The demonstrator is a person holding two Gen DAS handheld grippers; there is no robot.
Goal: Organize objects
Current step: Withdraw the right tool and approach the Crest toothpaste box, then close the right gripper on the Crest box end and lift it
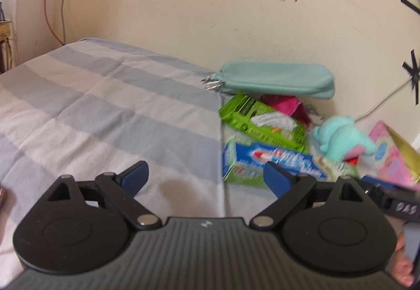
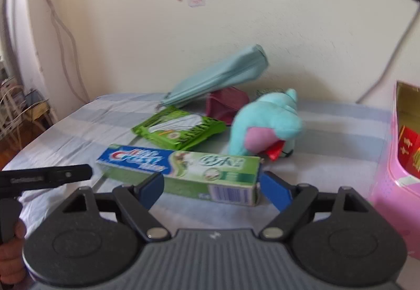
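Note:
A blue and green Crest toothpaste box (image 2: 181, 172) lies on the striped bedsheet, just in front of my open right gripper (image 2: 214, 189); its near end sits between the blue fingertips (image 2: 274, 191), not clamped. It also shows in the left wrist view (image 1: 262, 161). Behind it lie a green wipes pack (image 2: 181, 128), a teal plush toy (image 2: 267, 124), a magenta pouch (image 2: 225, 103) and a teal pencil case (image 2: 218, 77). My left gripper (image 1: 206, 178) is open and empty over the bare sheet, left of the pile.
A pink basket (image 2: 388, 180) with red and gold boxes inside stands at the right. The cream wall (image 2: 183, 27) backs the bed closely. Cables hang at the left wall. The left gripper's body (image 2: 44, 177) shows at the right view's left edge.

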